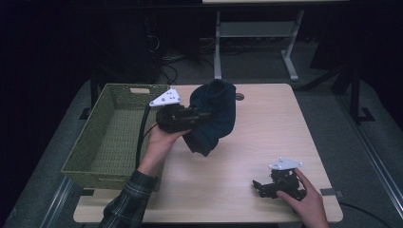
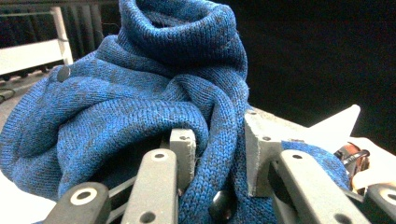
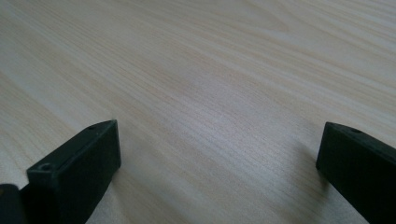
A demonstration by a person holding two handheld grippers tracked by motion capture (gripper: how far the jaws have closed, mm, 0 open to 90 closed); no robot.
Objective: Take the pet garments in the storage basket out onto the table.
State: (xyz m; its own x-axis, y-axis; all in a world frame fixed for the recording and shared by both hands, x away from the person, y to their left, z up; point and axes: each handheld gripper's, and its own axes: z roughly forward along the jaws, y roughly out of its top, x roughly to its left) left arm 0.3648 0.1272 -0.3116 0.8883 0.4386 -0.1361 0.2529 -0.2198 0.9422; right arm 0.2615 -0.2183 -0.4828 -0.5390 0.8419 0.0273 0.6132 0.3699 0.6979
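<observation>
Aloft, the left gripper (image 1: 199,115) clamps a blue knitted garment (image 1: 212,118), which hangs ahead of its jaws beside a green basket (image 1: 107,133); the right gripper (image 1: 260,186) rests wide open and empty on the table (image 1: 266,123).

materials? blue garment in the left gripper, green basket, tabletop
Blue garment: knitted yarn, wool or acrylic by the look; ribbed stitch rows and soft folds show, matte.
Green basket: looks like moulded plastic in a woven pattern; uniform lattice walls, dull olive finish.
Tabletop: pale wood-grain surface, probably laminate rather than solid wood; smooth, low sheen.
</observation>
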